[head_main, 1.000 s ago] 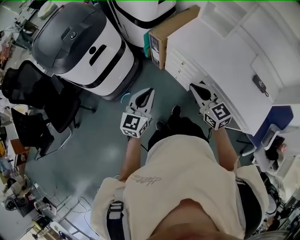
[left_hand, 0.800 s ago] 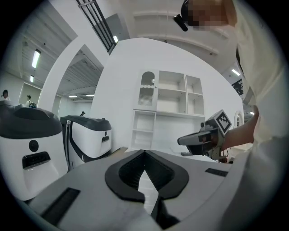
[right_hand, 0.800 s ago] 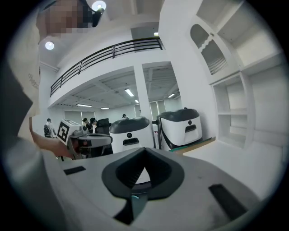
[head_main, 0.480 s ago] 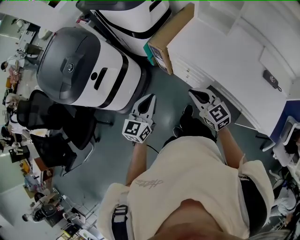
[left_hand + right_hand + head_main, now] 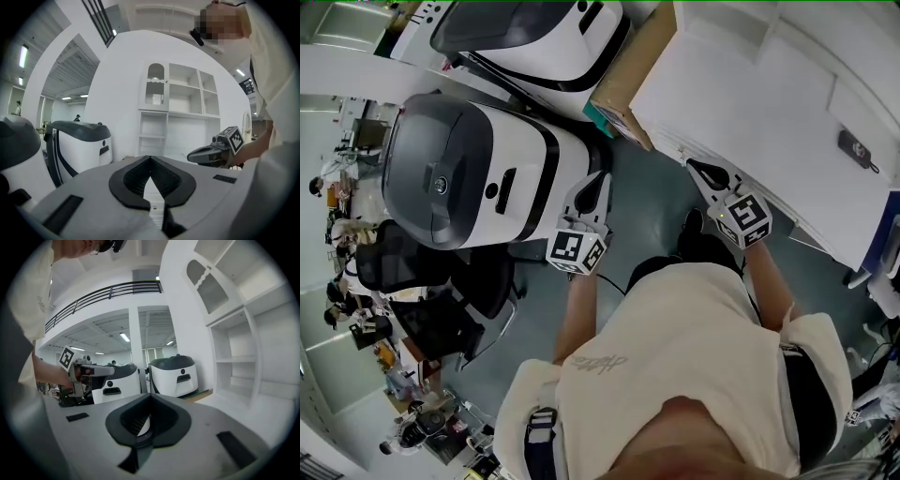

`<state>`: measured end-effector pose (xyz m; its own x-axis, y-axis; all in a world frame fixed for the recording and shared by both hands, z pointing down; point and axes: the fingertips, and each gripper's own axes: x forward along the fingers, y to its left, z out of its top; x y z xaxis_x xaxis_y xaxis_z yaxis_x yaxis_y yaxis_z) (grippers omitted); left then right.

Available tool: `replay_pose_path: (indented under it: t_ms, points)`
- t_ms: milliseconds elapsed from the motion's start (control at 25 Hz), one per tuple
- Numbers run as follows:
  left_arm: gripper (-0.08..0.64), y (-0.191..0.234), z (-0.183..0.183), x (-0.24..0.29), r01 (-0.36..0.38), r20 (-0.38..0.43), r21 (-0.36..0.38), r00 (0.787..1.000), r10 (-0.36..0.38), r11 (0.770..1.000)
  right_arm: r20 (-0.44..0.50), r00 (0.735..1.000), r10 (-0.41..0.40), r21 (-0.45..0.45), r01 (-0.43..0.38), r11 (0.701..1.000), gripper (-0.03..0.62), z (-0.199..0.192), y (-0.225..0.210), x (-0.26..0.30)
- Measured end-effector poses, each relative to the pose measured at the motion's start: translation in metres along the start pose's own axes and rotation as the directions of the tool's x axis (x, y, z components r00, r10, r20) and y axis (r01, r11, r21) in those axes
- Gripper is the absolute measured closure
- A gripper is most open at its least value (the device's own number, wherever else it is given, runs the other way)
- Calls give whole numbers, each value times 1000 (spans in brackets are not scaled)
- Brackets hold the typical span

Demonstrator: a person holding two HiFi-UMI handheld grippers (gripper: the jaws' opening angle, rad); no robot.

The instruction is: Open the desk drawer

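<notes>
Both grippers empty, nothing gripped yet.
- Left gripper (image 5: 600,178): jaws fully together, tips meeting, nothing between them. It sits over the floor (image 5: 652,220), right beside the big white-and-black machine (image 5: 478,173), apart from the table (image 5: 750,94).
- Right gripper (image 5: 697,169): jaws also closed tip to tip, empty. It sits just beside the table's front edge, near its left front corner. Can't tell if it touches.
- Desk drawer (image 5: 668,142): closed, on the table's front face at that left corner. From the head view it's only a thin white strip under the tabletop, between the cardboard box (image 5: 628,80) and the right gripper.
- Both grippers point roughly level toward the table. The white shelf unit (image 5: 180,101) stands ahead of them on the table.
- A small dark object (image 5: 855,148) lies near the table's right edge.
- A black office chair (image 5: 412,272) is off to the left.
</notes>
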<state>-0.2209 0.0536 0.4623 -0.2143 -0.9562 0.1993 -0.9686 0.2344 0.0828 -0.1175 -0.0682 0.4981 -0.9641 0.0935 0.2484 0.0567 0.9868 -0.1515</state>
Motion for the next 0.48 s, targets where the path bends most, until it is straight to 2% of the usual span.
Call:
replay_pose_path:
  t_ms: [160,360,480]
  points:
    - [557,10,5,22,28,9,35,1000,-28,999,41,996,-85,38,83,996,594,11,-24,5]
    - [557,9,-1,42,136,7,5,991,-136,991,22,990,-141,2,141,990,594,14,-26,3]
    - [557,13,-4,51,193,5,21,981,-193,981,7,978,-207,19,206,978,594,10,-31,4]
